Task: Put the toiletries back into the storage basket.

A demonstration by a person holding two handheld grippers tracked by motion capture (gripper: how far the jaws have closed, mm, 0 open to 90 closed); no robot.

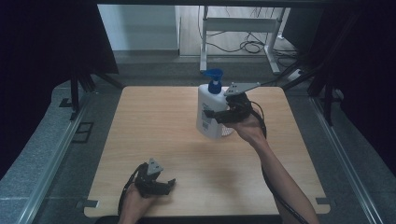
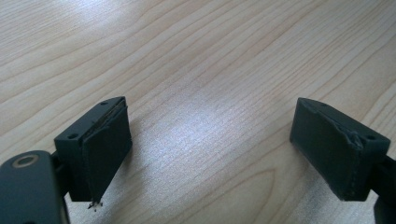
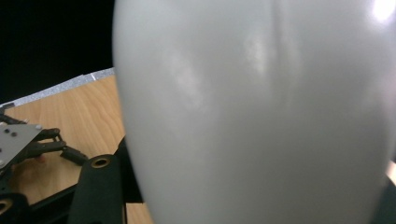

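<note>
Right gripper (image 1: 215,115) clamps the white plastic pump bottle with blue nozzle (image 1: 208,112) — left gripper (image 1: 164,185) rests on the pale wooden bench (image 1: 159,121), jaws wide, empty

In the right gripper view the white pump bottle (image 3: 261,116) sits so close that it is blurred, cut off at the top, right and bottom edges, and hides the jaw tips. In the high view the right gripper (image 1: 215,116) covers part of the label, whose print is too small to read.
</note>
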